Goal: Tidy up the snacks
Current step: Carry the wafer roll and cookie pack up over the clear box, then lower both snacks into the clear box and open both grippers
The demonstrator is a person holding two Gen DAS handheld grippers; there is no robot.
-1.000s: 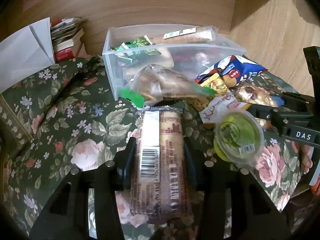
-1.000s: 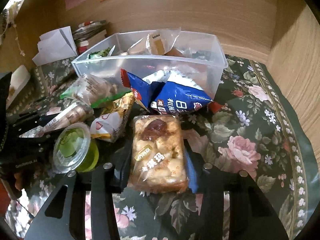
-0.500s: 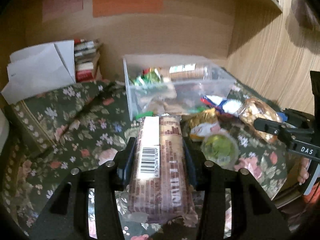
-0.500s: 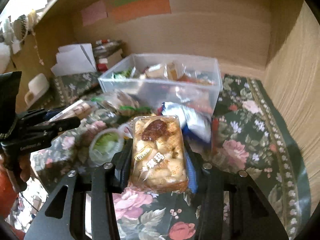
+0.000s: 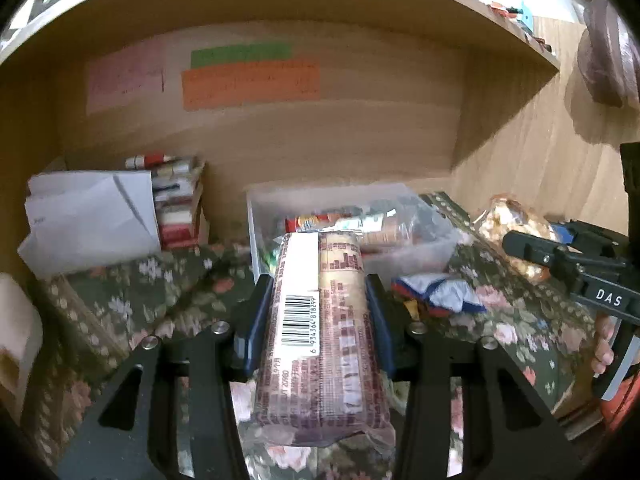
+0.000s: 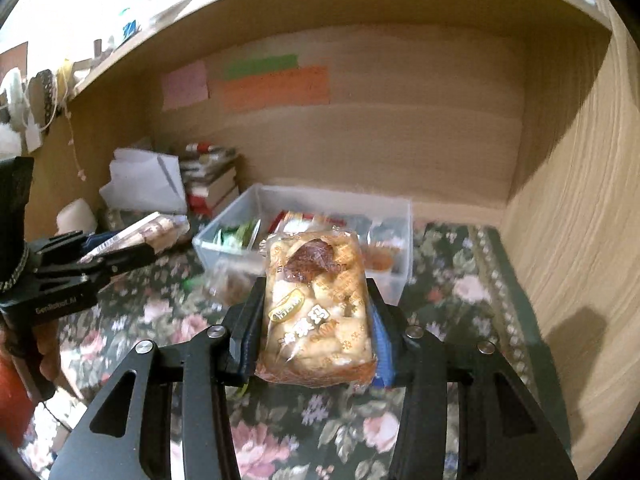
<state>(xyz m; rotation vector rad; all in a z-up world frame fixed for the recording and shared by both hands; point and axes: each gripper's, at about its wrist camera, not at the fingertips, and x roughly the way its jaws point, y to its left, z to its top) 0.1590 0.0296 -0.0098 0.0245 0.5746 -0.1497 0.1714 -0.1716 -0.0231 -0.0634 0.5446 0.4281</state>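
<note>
My left gripper (image 5: 318, 312) is shut on a long brown biscuit pack (image 5: 320, 336) with a white barcode strip, held above the floral cloth. My right gripper (image 6: 316, 312) is shut on a clear-wrapped golden pastry pack (image 6: 318, 312). Both packs hang in the air in front of the clear plastic bin (image 5: 424, 252) (image 6: 400, 216), which holds several snacks. In the left wrist view the right gripper (image 5: 516, 242) shows at the right with its pastry pack (image 5: 512, 220). In the right wrist view the left gripper (image 6: 144, 254) shows at the left with the biscuit pack (image 6: 148, 232).
A blue and white snack bag (image 5: 440, 294) lies on the floral cloth (image 5: 160, 292) before the bin. White folded paper (image 5: 88, 216) and stacked books (image 5: 176, 200) stand at the back left. Wooden walls (image 6: 568, 208) close the back and right; a shelf runs overhead.
Both grippers have risen with their packs and tipped upward, so the snack pile and green jelly cup have dropped out of sight and the back wall with its coloured notes has come into view.
</note>
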